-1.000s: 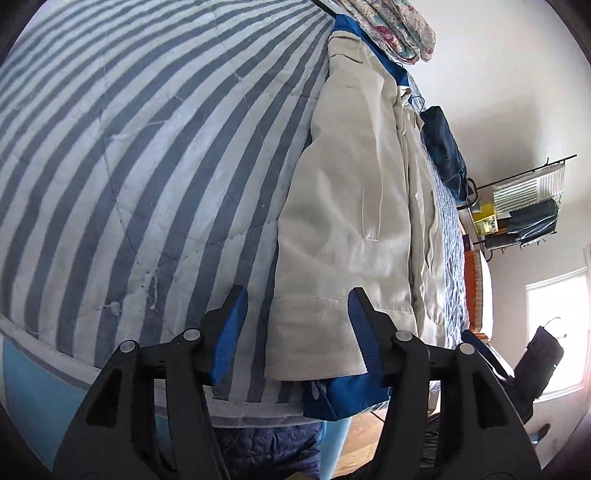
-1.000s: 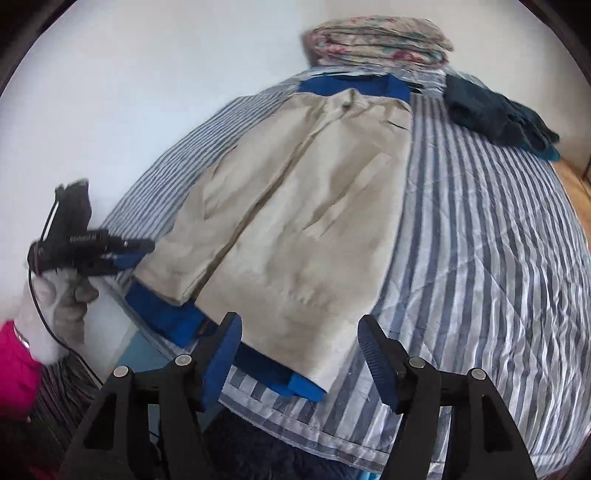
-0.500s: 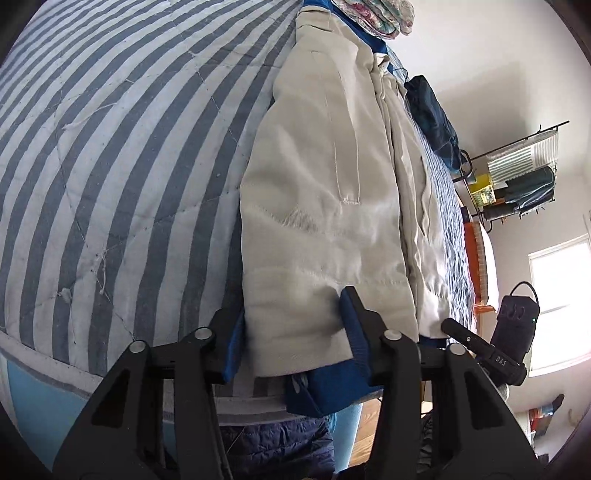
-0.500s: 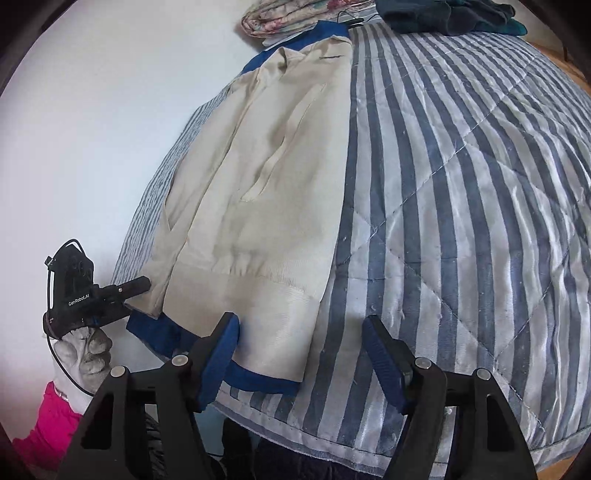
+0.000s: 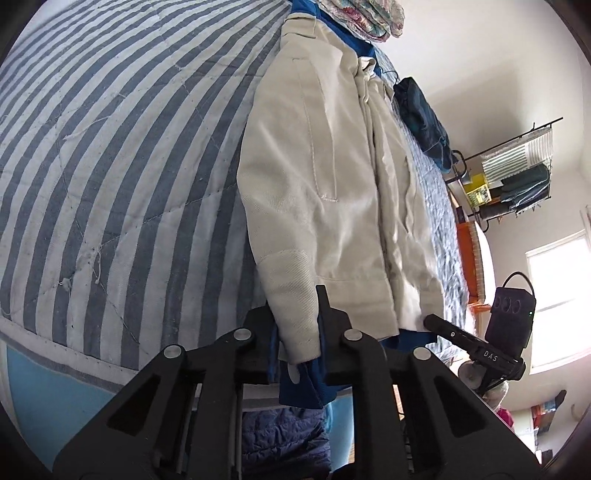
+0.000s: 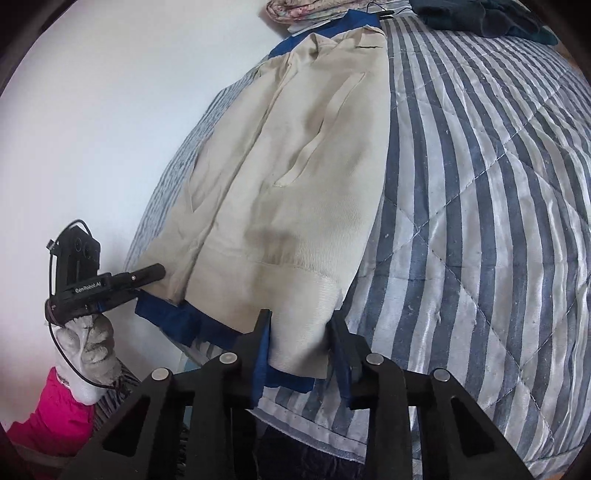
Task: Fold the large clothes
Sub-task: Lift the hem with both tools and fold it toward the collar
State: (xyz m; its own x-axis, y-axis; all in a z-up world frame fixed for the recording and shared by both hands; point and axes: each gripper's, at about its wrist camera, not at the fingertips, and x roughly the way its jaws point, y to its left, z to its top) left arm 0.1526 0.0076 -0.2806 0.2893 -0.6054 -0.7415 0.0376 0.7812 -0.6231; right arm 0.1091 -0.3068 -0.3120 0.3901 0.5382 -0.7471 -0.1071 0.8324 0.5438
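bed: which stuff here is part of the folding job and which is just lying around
In the job:
cream jacket
left claw, closing on its hem
right claw, closing on its hem

Lying about:
dark clothes
floral stack
rack

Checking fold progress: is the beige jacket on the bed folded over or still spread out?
Spread out. The beige jacket lies full length and flat on the striped bedspread, collar at the far end, hem at the near edge.

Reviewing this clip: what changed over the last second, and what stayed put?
Both tongs moved in onto the beige jacket's hem. The left tongs are closing on one bottom corner, the right tongs on the other, fabric between the pads of each. The jacket stays flat on the striped quilt; the dark clothes are unmoved.
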